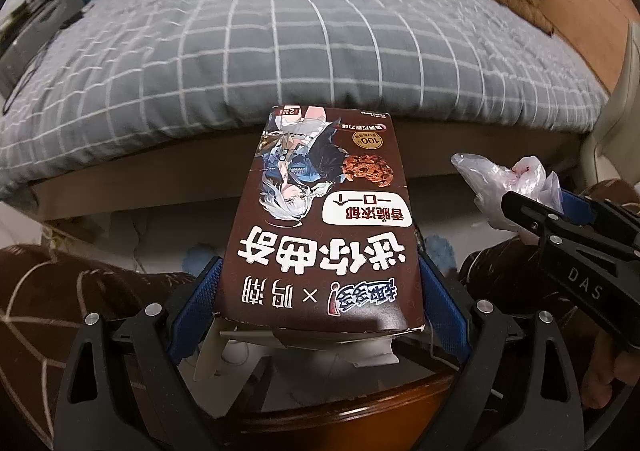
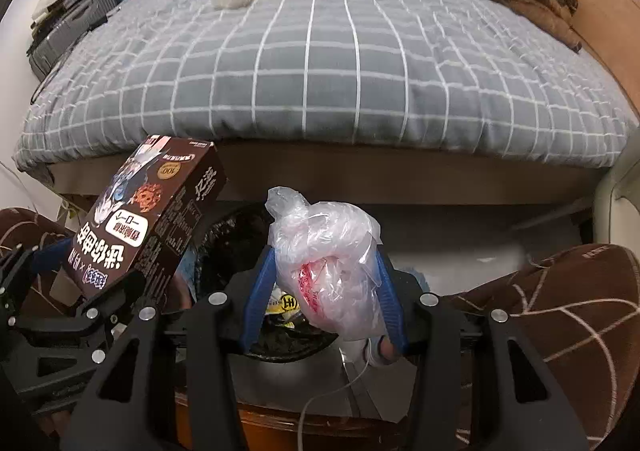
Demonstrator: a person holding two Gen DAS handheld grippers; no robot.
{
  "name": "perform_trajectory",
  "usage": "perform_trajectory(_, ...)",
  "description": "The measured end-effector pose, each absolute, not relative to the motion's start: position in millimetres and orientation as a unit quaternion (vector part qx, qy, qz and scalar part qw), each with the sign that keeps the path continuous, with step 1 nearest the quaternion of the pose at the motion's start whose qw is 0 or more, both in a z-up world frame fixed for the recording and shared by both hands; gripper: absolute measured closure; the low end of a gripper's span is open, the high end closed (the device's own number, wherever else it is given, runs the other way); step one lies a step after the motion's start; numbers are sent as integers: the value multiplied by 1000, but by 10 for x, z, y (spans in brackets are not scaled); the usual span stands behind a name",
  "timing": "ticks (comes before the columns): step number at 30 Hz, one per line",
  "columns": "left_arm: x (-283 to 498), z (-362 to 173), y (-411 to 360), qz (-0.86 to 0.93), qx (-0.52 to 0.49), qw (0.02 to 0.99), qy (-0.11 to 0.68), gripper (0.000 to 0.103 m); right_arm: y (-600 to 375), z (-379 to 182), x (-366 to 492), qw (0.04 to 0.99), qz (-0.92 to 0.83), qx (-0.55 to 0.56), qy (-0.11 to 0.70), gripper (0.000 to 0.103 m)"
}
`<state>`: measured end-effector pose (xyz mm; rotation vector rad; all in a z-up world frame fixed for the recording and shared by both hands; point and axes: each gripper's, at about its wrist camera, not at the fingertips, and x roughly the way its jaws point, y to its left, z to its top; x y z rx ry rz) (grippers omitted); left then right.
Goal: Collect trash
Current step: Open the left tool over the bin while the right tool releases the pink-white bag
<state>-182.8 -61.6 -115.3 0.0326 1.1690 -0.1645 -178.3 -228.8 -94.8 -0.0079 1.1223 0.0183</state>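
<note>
Your left gripper (image 1: 320, 275) is clamped on the brown cardboard cookie box (image 1: 320, 219) — held above the floor before the grey checked bed (image 1: 320, 51). Your right gripper (image 2: 324, 287) pinches a crumpled clear plastic bag (image 2: 332, 263), half closed, over a black-lined bin (image 2: 224, 235).

Your left gripper (image 1: 320, 283) points steeply down, its blue-padded fingers (image 1: 208, 291) clamped; your right gripper (image 2: 326, 283) beside it does likewise, fingers (image 2: 258, 291) half-spread and gripping.
</note>
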Motion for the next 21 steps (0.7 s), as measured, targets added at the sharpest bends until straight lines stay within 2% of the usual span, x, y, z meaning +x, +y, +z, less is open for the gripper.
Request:
perform_trajectory(13,-1477,-1729,-899,-103,33,801,588,13,-2529,-1369,-1659,828,-11,4,561,56)
perform_trajectory(21,-1332,-1813,-968,-104,34,804,584,11,-2640,-1494,-1645,818,-24,15,574,56)
